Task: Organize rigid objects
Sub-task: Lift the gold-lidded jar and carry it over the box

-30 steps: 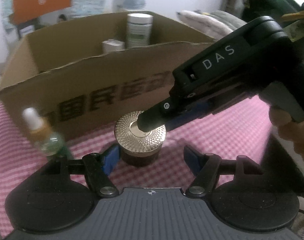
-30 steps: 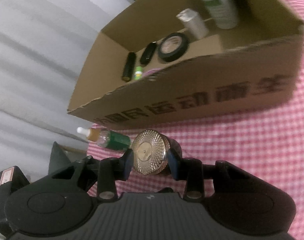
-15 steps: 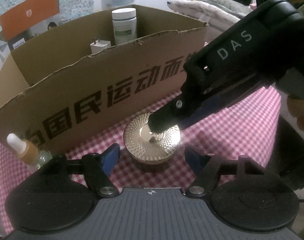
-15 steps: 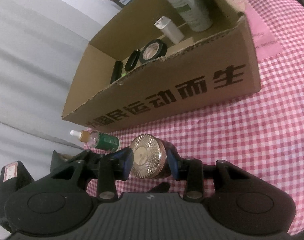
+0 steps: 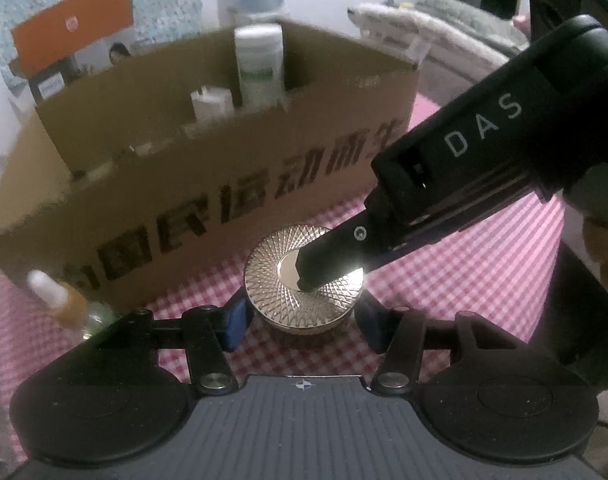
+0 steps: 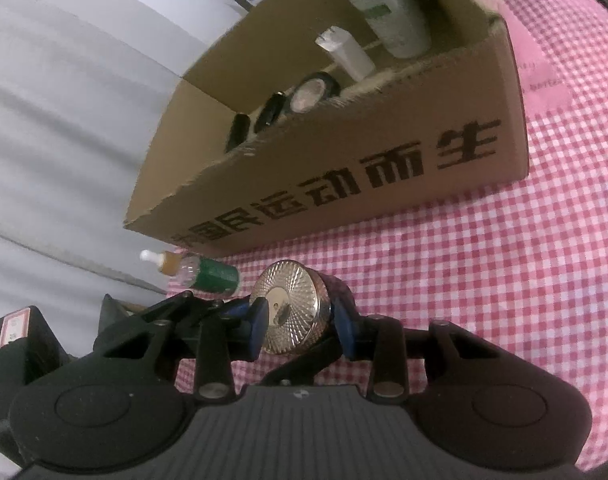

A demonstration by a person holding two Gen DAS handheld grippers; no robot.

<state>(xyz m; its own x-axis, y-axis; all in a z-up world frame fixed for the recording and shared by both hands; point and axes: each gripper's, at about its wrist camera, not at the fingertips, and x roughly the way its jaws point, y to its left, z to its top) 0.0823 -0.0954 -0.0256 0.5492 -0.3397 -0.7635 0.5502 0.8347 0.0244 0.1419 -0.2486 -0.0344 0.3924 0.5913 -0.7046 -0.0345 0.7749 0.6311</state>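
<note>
Gold-lidded jar (image 6: pixel 290 312) clamped between right gripper (image 6: pixel 300 326) fingers; left gripper (image 5: pixel 300 320) spread wide around it, near cardboard box (image 5: pixel 224 200) front wall.

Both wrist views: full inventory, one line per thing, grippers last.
gold-lidded jar: one, gold patterned lid on dark body, on the cloth in front of the box.
dropper bottle: one, white tip, amber neck, green label, lying by the box's left corner.
cardboard box: one, brown with black print, open top.
white bottle: one, standing in the box.
white tube: one, in the box.
round compact: one, black rim, in the box.
black sticks: two, in the box.
checked cloth: one, pink and white.
right hand-held gripper: black, shut on the jar.
left hand-held gripper: black, open, jaws either side of the jar.
</note>
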